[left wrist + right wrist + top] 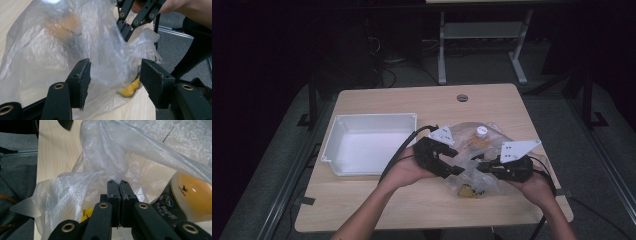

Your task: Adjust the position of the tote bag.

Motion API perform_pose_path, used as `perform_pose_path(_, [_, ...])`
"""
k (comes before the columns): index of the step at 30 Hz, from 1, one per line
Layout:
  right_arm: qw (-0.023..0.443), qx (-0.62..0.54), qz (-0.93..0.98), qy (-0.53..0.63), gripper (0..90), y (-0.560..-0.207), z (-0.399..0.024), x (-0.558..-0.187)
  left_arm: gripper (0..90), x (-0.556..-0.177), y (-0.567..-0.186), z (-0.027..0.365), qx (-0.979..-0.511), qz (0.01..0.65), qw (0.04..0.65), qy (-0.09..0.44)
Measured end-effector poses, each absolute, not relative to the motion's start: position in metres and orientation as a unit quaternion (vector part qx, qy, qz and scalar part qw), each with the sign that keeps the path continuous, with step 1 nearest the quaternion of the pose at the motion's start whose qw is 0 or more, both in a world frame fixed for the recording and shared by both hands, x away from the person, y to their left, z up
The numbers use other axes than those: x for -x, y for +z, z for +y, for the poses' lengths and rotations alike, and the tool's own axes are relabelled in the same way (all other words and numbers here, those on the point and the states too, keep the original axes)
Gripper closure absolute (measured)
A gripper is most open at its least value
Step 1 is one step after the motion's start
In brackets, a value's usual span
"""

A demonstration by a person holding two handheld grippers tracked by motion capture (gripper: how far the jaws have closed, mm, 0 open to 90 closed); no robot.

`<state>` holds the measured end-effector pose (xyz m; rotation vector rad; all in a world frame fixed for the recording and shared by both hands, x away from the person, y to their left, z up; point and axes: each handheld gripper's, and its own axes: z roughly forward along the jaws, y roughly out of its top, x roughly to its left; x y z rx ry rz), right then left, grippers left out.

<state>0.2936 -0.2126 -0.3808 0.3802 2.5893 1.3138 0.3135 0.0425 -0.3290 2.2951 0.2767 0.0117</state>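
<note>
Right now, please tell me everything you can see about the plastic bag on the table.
The plastic bag is thin, clear and crumpled, lying on the wooden table right of the white tray. Inside show a yellow-orange packet and a white-capped bottle. The right gripper pinches its film; the left gripper is open around it.

One table (pixel 362 200) stands under everything. On it sits one white tray (pixel 372 145) and one clear plastic bag (pixel 472 150). Inside the bag one bottle with a white cap (pixel 481 132) can be counted, and one yellow item (pixel 469 191) near the front edge; the right gripper view also shows one orange-yellow rounded package (pixel 192 195) with dark printing, though whether it is the same yellow item cannot be told. Two grippers are at the bag: one left gripper (pixel 455 162) and one right gripper (pixel 480 165). Two hands hold them, a left hand (pixel 407 172) and a right hand (pixel 534 186).
</note>
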Motion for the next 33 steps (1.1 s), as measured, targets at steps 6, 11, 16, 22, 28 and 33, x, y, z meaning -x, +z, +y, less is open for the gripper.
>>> perform_pose_path(6, [0.106, -0.123, 0.877, 0.452, 87.9, -0.38, -0.21, -0.292, 60.6, -0.319, -0.337, 0.032, -0.92, 0.101, 0.38, 0.01])
perform_pose_path(11, [0.102, -0.127, 0.876, 0.454, 85.6, -0.381, -0.212, -0.293, 84.2, -0.323, -0.341, 0.03, -0.92, 0.103, 0.377, 0.018])
perform_pose_path(16, [0.101, -0.129, 0.874, 0.457, 80.7, -0.38, -0.218, -0.293, 88.8, -0.326, -0.344, 0.03, -0.921, 0.114, 0.373, 0.015])
perform_pose_path(22, [0.099, -0.138, 0.873, 0.457, 71.5, -0.372, -0.231, -0.29, 89.0, -0.332, -0.346, 0.033, -0.919, 0.124, 0.375, 0.02])
perform_pose_path(28, [0.1, -0.144, 0.875, 0.452, 69.0, -0.364, -0.243, -0.288, 89.3, -0.337, -0.349, 0.036, -0.918, 0.132, 0.374, 0.021])
perform_pose_path(33, [0.096, -0.151, 0.873, 0.454, 65.3, -0.357, -0.254, -0.286, 89.3, -0.338, -0.348, 0.038, -0.917, 0.134, 0.375, 0.023])
